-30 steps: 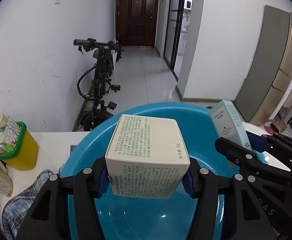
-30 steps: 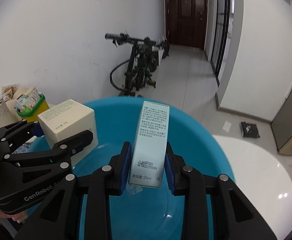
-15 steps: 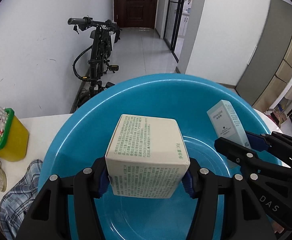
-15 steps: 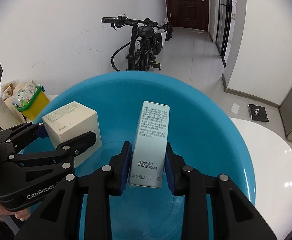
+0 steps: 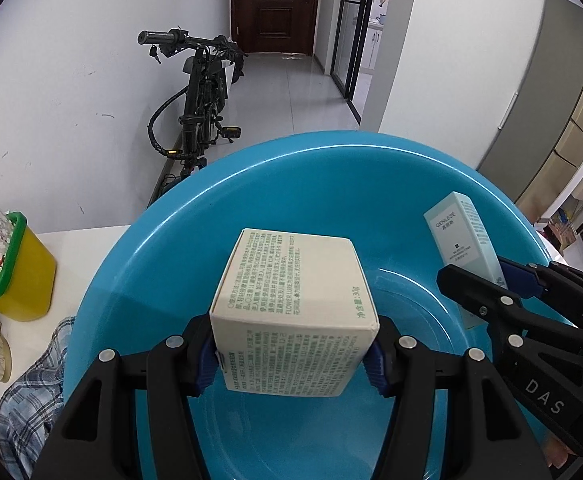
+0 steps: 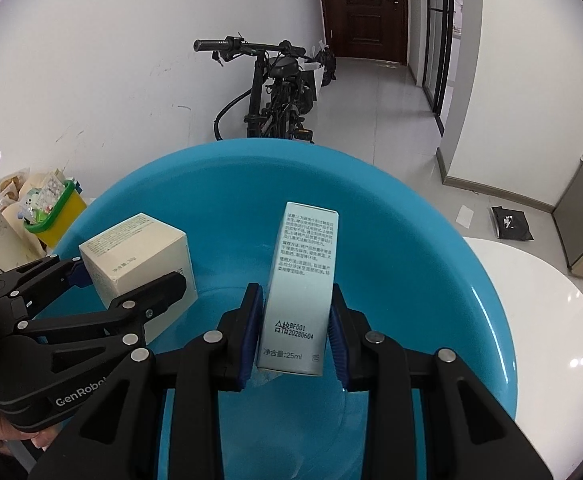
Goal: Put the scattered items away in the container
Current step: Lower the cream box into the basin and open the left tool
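Left wrist view: both tools, still pinching cream box and tall box, now sit lower over basin.

White walls, glossy grey tiled floor (dark door beyond)

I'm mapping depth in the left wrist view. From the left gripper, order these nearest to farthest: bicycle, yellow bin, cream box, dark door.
1. Cream box, clamped in the left gripper.
2. Yellow bin, on the table at left.
3. Bicycle, against the left wall beyond the blue basin.
4. Dark door, at the hallway's far end.
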